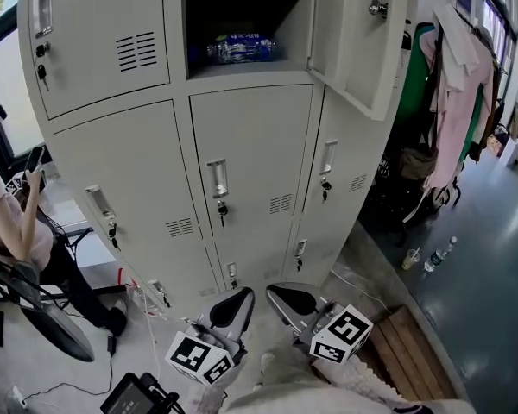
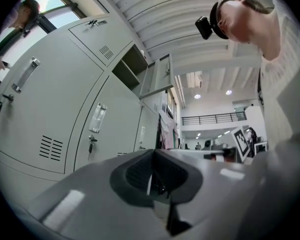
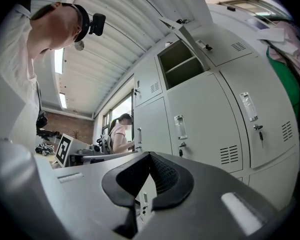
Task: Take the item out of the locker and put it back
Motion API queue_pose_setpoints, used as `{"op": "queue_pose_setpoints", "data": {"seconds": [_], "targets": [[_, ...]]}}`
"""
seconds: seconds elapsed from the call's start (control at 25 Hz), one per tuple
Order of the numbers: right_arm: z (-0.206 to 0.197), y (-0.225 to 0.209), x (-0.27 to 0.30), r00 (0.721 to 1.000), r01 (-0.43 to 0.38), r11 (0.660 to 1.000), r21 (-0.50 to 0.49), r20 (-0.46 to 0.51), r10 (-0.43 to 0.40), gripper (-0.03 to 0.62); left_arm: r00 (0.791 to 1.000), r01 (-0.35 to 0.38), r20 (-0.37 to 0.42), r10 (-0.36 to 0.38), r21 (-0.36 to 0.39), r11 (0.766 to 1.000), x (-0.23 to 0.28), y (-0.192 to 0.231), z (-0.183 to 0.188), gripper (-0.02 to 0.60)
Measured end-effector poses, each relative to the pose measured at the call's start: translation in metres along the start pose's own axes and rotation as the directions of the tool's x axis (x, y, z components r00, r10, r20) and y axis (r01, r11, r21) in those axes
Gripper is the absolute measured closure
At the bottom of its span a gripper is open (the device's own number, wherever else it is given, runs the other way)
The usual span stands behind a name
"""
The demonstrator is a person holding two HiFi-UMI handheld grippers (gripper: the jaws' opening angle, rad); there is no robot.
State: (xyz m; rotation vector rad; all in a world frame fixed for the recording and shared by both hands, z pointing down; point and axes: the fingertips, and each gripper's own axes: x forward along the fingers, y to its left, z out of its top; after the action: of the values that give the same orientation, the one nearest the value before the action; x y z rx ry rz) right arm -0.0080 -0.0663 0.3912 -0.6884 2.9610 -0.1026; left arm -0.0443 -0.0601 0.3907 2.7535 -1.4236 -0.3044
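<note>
Right tool [image 3: 149,171], jaws together and empty, before grey lockers [image 3: 200,119], top compartment [image 3: 182,64] open.

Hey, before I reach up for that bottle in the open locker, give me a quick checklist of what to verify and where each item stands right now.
1. Locker door swung open: ok.
2. Blue-labelled bottle in sight, lying on the shelf of the open compartment: ok.
3. Left gripper empty: ok, nothing between its jaws.
4. Right gripper empty: ok, nothing between its jaws.
5. Jaws open for a grasp: not ok, both pairs are together.
6. Seated person out of the reach path: ok, off to the left of the lockers.
</note>
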Motion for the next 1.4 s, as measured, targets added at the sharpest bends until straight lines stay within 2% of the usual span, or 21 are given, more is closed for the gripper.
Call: {"op": "queue_pose_setpoints", "data": {"seconds": [0.16,0.4,0.64,0.8,1.04,1.4], "targets": [[0.006,-0.021,0.024,1.000,-0.020,1.000,0.002,0.022,0.020,0.597,1.000,-0.019,0.025,0.019,0.023,1.000,0.019,0.026,0.014,0.574],[0.029,-0.068,0.047,0.998,-0.020,0.999,-0.025,0.061,0.021,0.597,0.999,0.000,0.051,-0.004,0.077,0.997,0.062,0.049,0.033,0.574],[0.068,-0.095,0.080,0.989,-0.096,0.984,-0.149,0.099,0.111,0.597,0.994,-0.033,0.111,0.016,0.157,0.987,0.101,0.072,0.064,0.574],[0.083,-0.104,0.090,0.980,-0.133,0.972,-0.193,0.121,0.158,0.597,0.991,-0.050,0.133,0.027,0.175,0.983,0.119,0.086,0.076,0.574],[0.098,-0.117,0.108,0.976,-0.131,0.965,-0.228,0.140,0.166,0.597,0.991,-0.074,0.128,0.045,0.234,0.969,0.133,0.098,0.084,0.574],[0.166,-0.112,0.141,0.955,-0.089,0.924,-0.371,0.231,0.184,0.597,0.991,-0.062,0.135,0.019,0.320,0.945,0.141,0.110,0.127,0.574]]}}
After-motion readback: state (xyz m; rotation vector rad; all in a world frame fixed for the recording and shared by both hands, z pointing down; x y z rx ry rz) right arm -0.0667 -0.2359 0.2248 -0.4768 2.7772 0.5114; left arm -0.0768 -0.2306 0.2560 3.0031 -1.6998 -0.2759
